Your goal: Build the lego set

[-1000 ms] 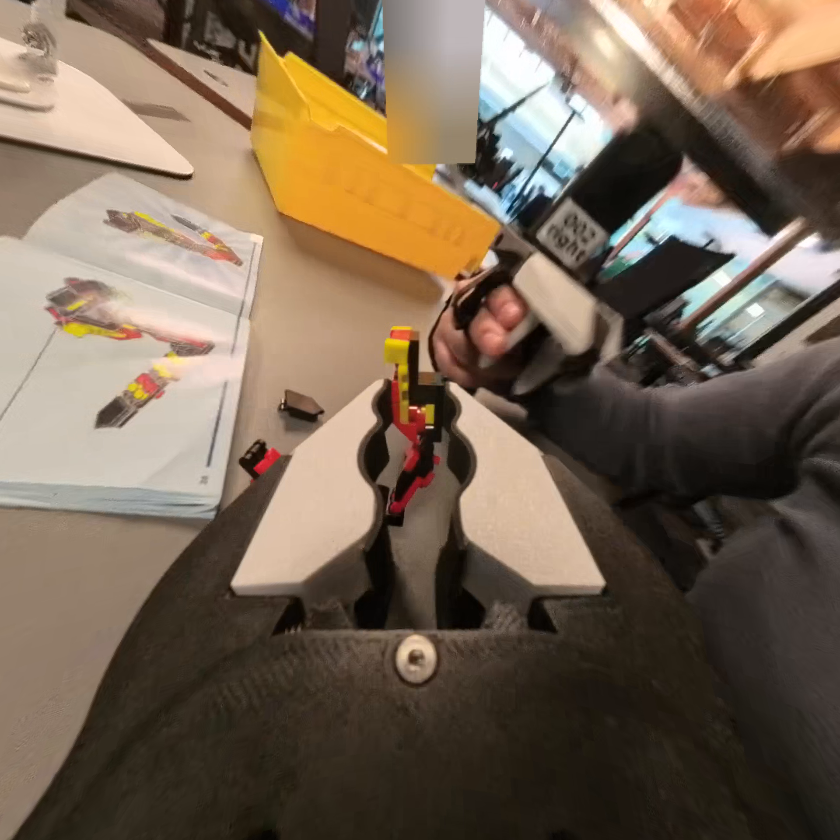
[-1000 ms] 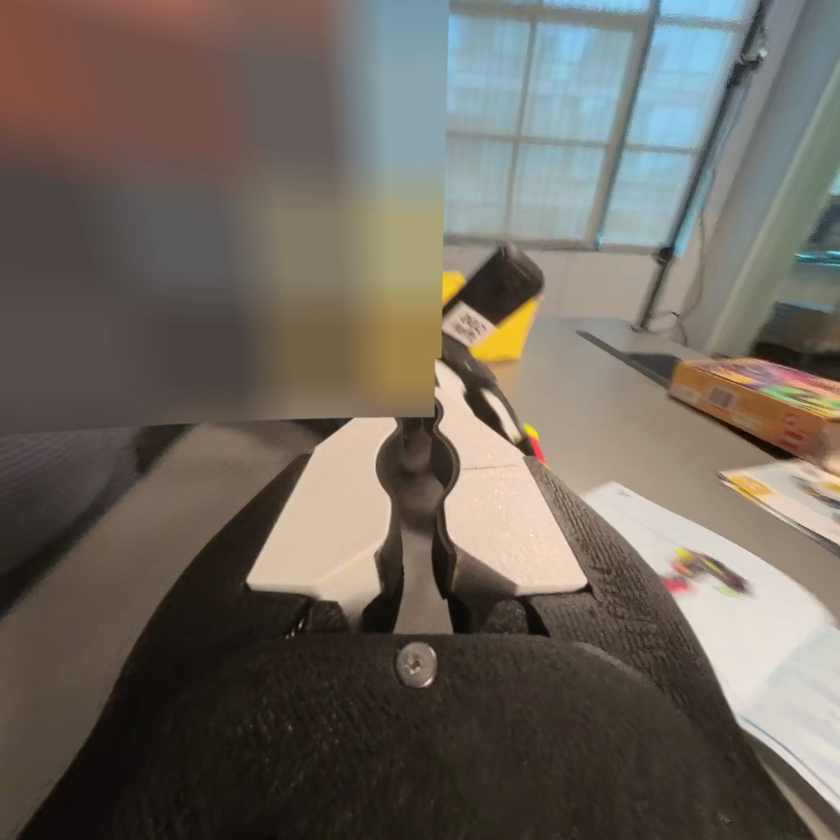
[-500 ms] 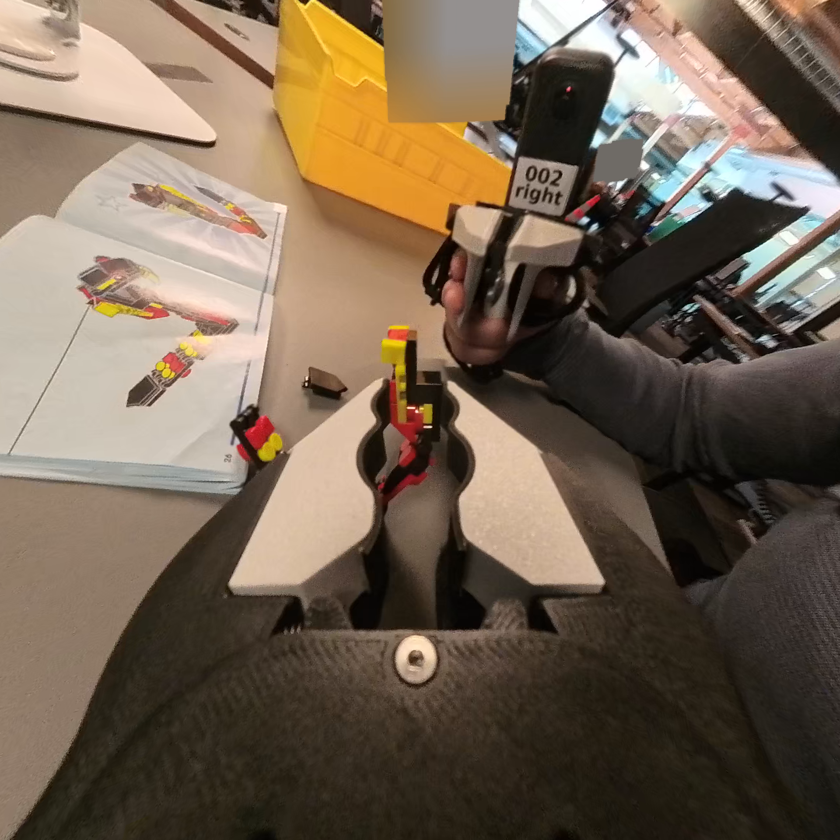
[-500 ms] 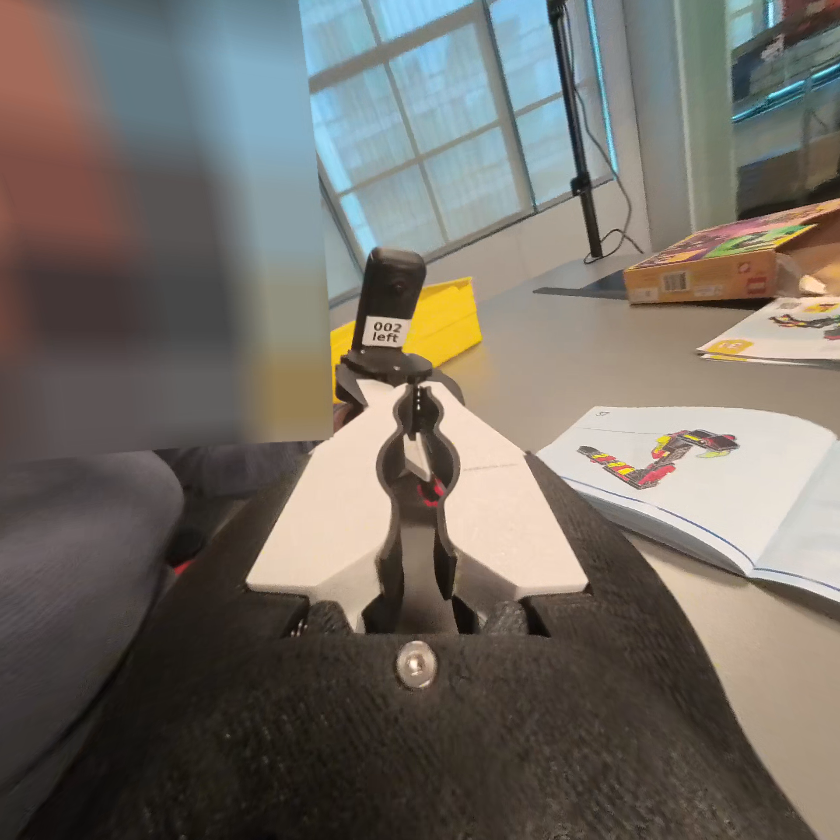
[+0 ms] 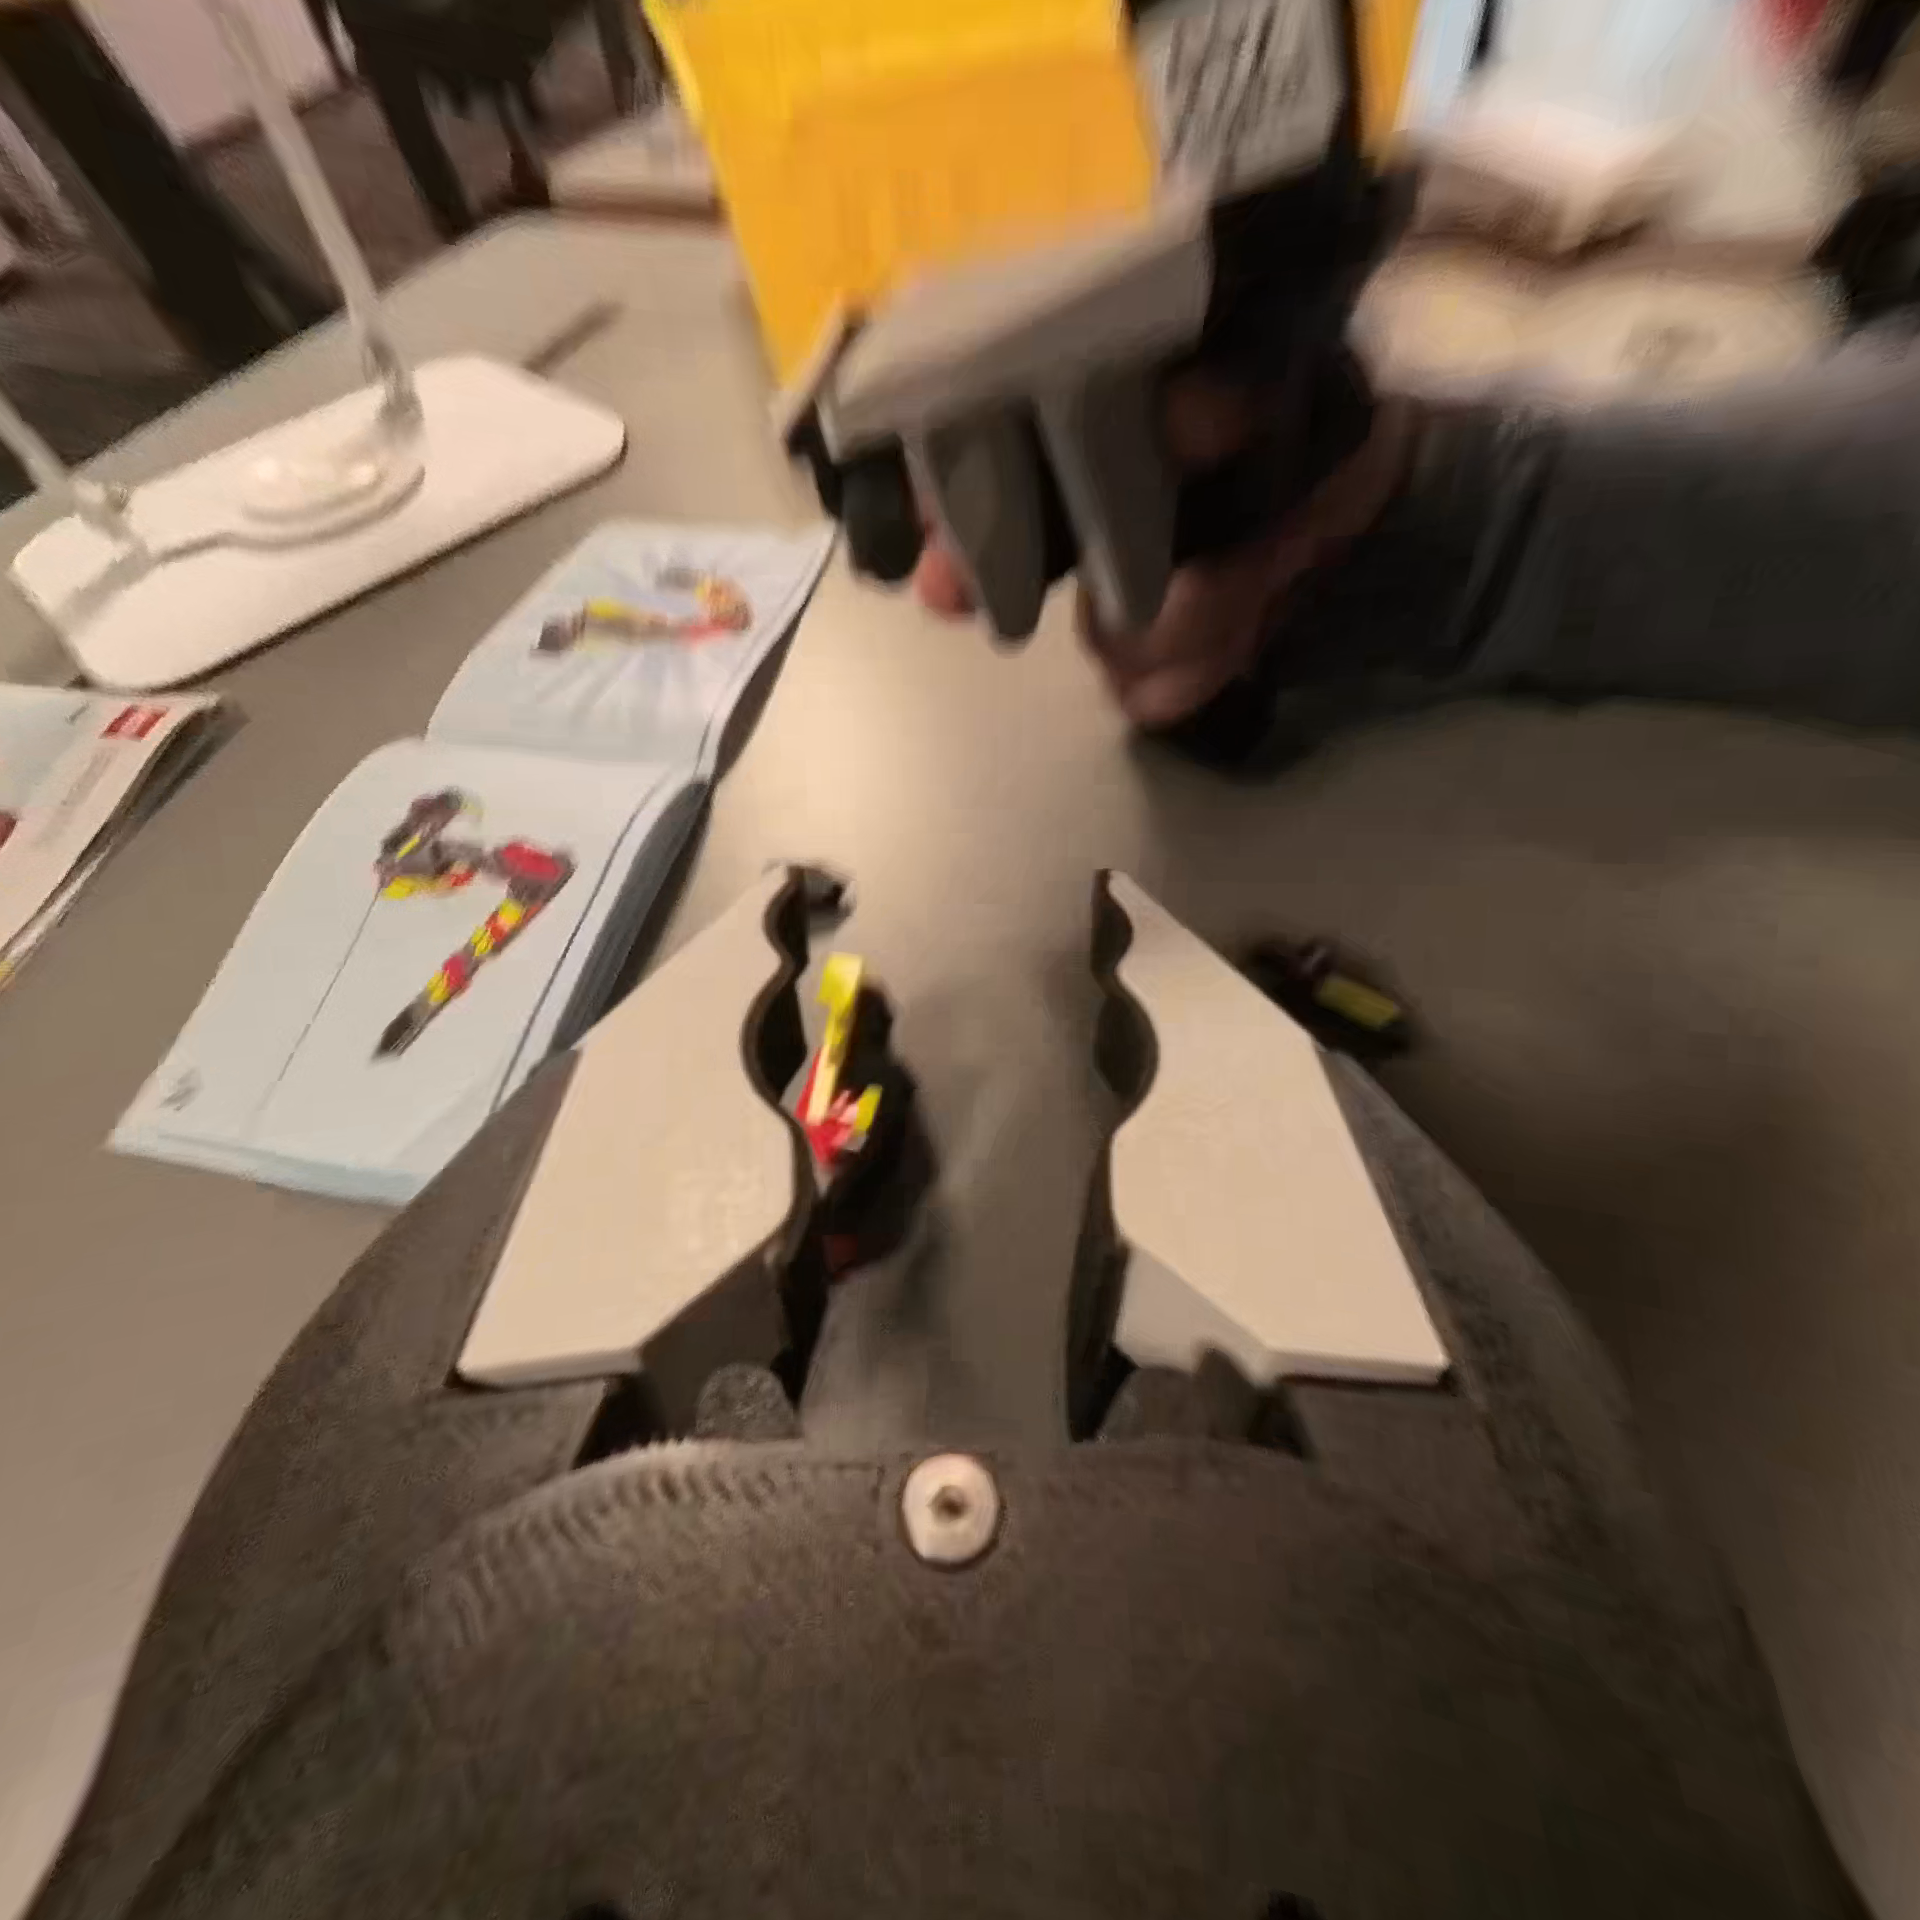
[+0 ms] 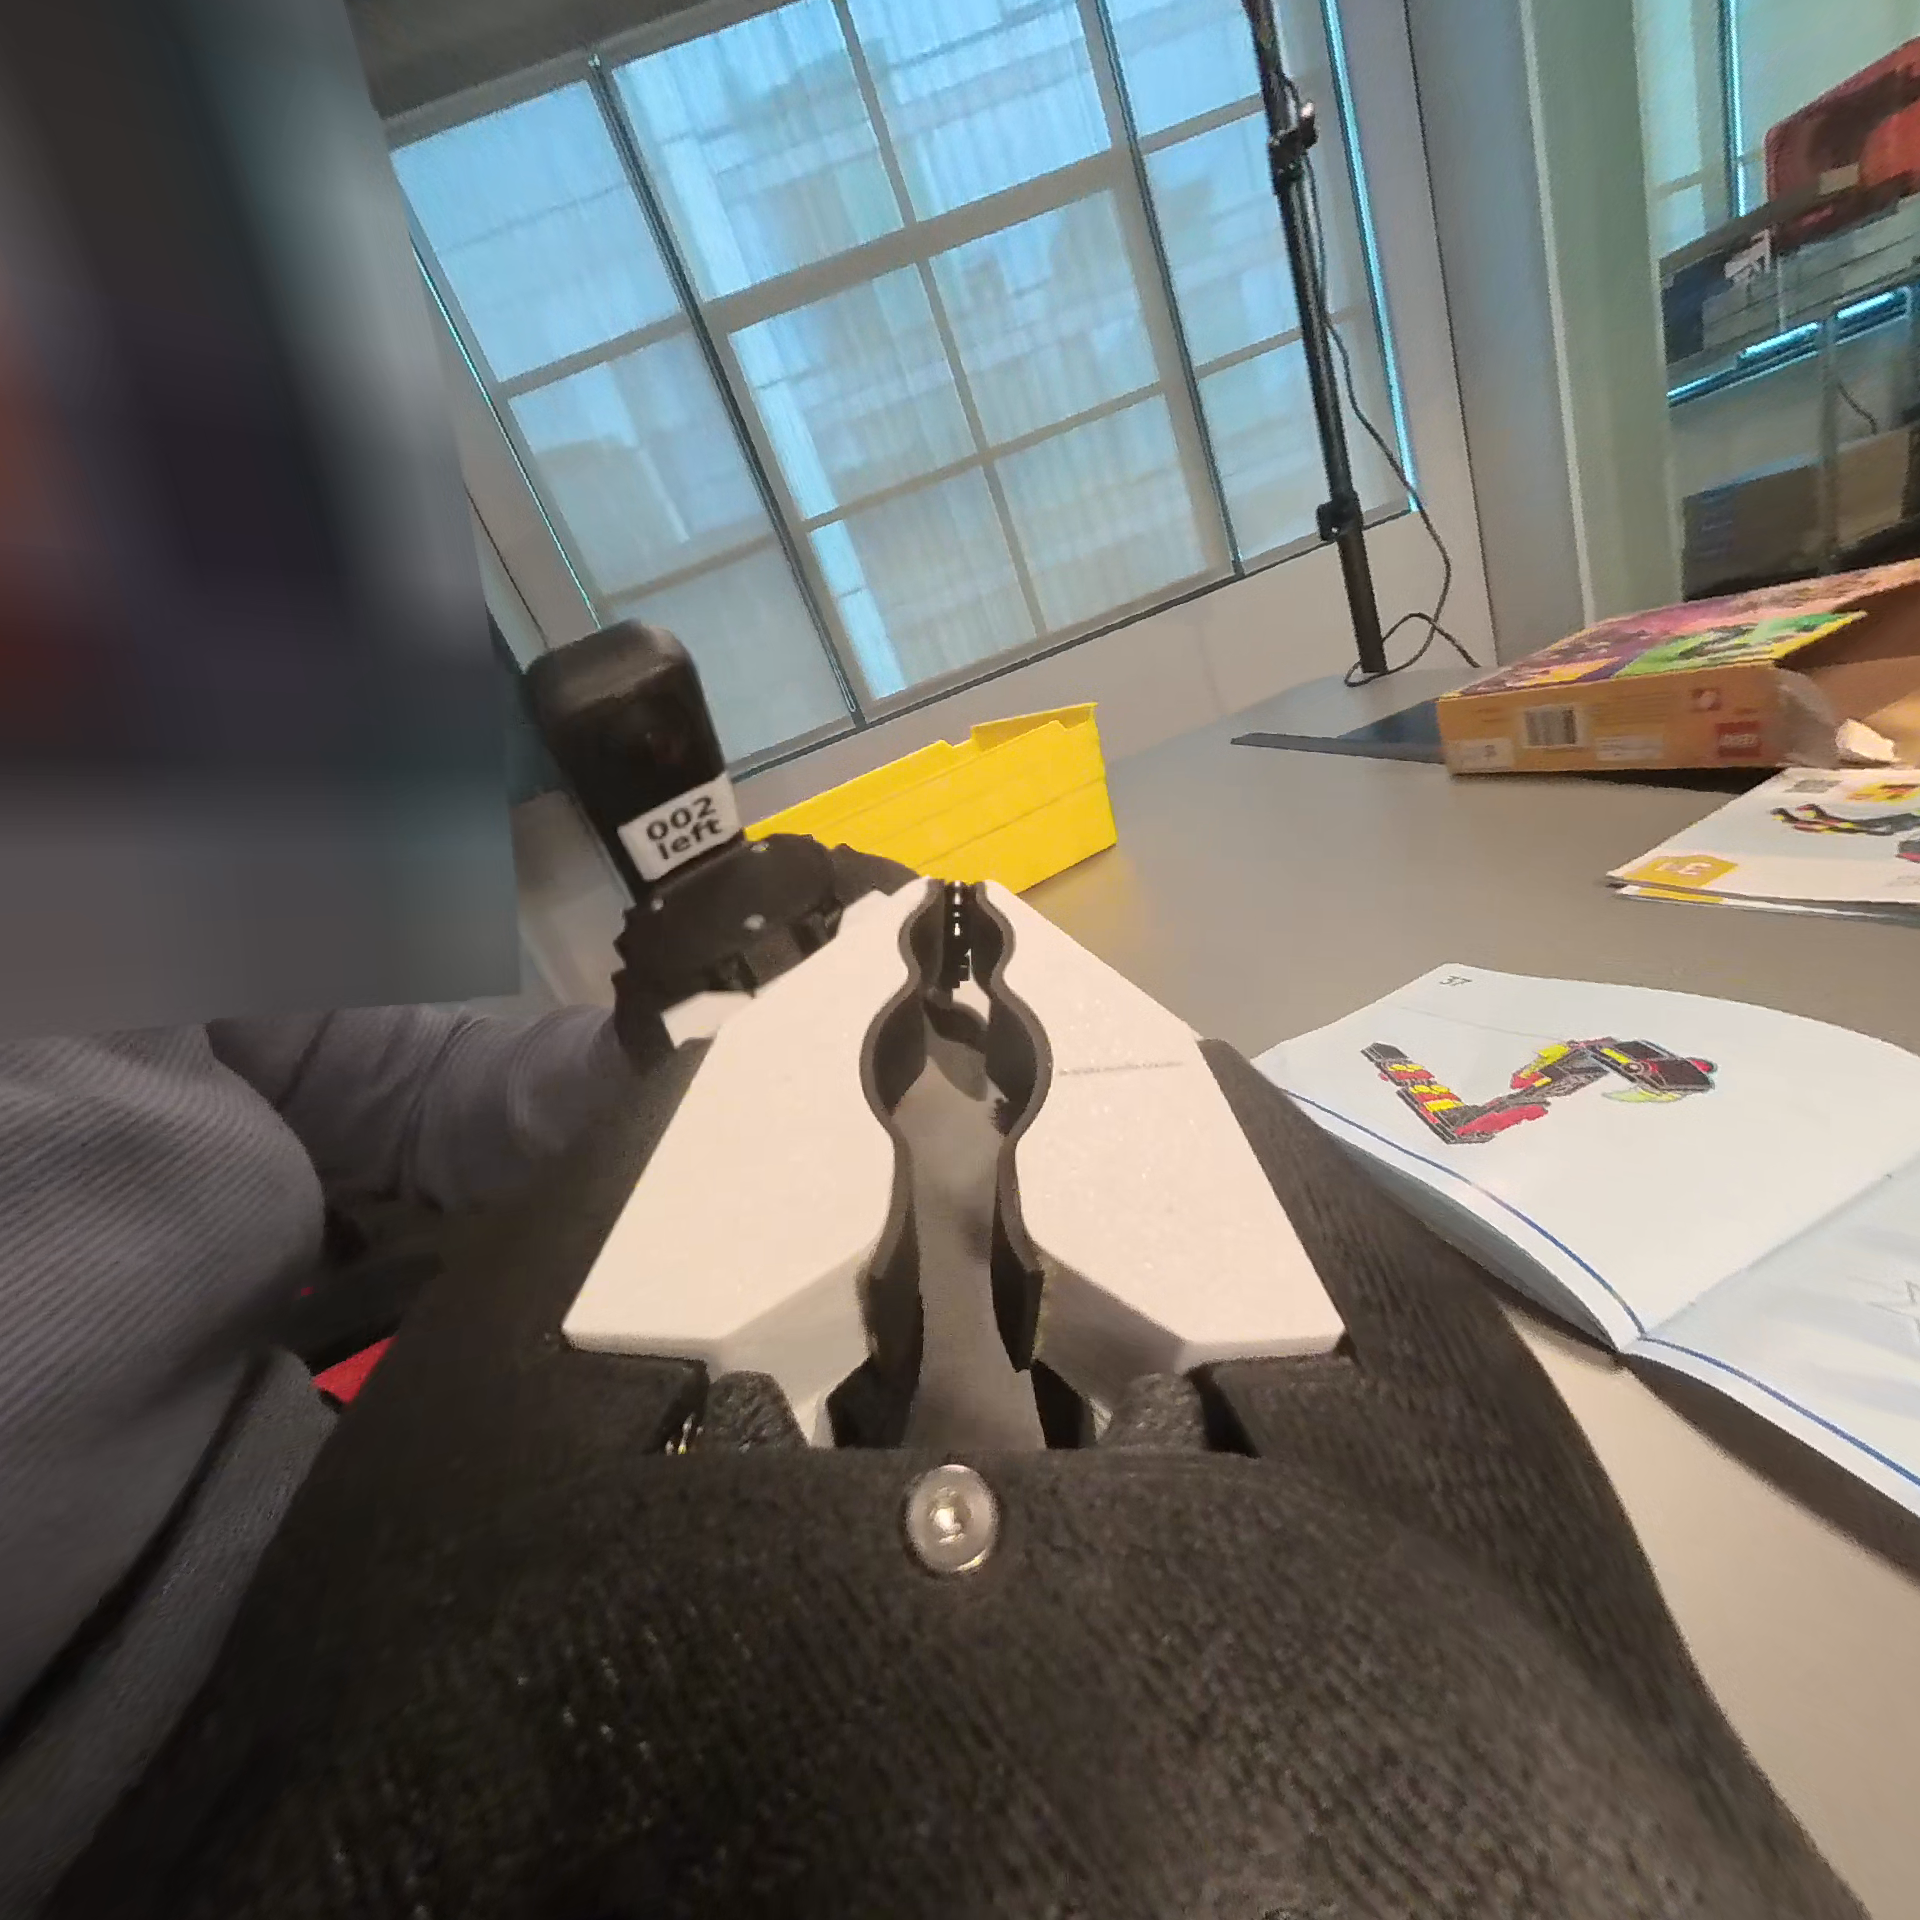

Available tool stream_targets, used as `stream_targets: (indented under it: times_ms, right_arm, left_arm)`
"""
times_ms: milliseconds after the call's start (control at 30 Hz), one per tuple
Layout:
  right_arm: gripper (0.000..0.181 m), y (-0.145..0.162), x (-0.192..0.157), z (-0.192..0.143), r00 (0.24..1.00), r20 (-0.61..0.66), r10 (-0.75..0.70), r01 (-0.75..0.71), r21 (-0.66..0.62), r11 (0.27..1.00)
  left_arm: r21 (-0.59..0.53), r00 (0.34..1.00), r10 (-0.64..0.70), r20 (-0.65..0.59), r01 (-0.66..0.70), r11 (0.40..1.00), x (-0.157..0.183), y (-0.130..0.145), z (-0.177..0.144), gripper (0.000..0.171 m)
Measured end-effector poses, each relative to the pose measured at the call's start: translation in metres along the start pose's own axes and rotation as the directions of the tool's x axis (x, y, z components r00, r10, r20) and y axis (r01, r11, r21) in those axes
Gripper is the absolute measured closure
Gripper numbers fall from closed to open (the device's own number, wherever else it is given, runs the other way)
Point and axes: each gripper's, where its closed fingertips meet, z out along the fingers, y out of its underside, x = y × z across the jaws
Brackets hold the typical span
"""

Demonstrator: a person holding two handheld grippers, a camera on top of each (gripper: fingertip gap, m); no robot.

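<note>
The left hand-held gripper (image 5: pixel 945 935) was wide open; the small lego build (image 5: pixel 847 1081) sat beside its left finger. The right hand-held gripper (image 6: pixel 961 904) was pinched nearly closed on a small dark piece (image 6: pixel 954 935).

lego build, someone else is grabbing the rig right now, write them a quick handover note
Left gripper: fingers wide open; the red, yellow and black lego piece sits blurred against the left finger, apparently released.
Right gripper: shut, with something small and dark at its tips.
On the table: open instruction booklet, a loose black and yellow piece, yellow bin, set box.
Done: a partial assembly exists.
Left: check the booklet, regrip, add the loose pieces.
</note>
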Motion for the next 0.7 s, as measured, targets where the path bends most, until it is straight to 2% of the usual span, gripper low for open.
stream_targets:
  times_ms: [67,133,367,700]
  right_arm:
    - [0.179,0.000,-0.004,0.002,1.000,0.019,-0.006,0.006,0.002,1.000]
    - [0.179,0.002,-0.010,0.004,0.999,0.039,-0.021,0.021,-0.008,1.000]
    - [0.178,0.006,-0.022,0.010,0.996,0.088,-0.031,0.033,-0.020,0.999]
    - [0.179,0.005,-0.024,0.010,0.994,0.109,-0.019,0.020,-0.005,1.000]
  left_arm:
    - [0.201,0.986,-0.134,-0.099,0.152,0.968,0.007,-0.033,-0.011,0.133]
    - [0.297,0.959,-0.233,-0.165,0.273,0.915,0.004,-0.049,-0.019,0.137]
    - [0.374,0.949,-0.243,-0.199,0.303,0.876,0.004,-0.056,-0.027,0.166]
    - [0.369,0.933,-0.257,-0.251,0.338,0.865,0.007,-0.054,-0.026,0.167]
